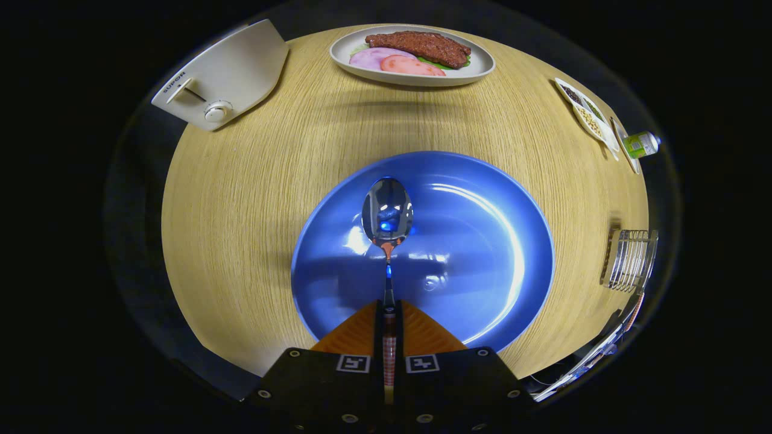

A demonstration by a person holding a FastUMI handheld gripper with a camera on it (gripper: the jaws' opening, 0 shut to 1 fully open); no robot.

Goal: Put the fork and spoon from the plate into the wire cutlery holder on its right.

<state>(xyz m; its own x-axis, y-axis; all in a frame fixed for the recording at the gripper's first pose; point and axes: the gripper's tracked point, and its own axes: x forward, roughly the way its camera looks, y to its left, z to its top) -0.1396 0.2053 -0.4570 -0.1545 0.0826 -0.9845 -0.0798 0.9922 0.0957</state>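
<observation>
**Steel spoon clamped by the handle, over the blue plate**

Gripper (389,313) fingers are pressed together on the spoon (387,214) handle; its bowl juts forward above the blue plate (482,241). Judgement: rigid, light, slick metal, so a grip well down the handle resists pivoting. Wire cutlery holder (630,260) stands on the wooden table (241,211), right of the plate.

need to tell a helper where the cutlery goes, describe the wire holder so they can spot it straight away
Start at the big round blue plate in the middle of the light wooden table, above which the gripper is shut on a shiny metal spoon. Look right to the table's edge: the small wire cutlery holder stands there. It is the one see-through basket of thin metal bars.
</observation>
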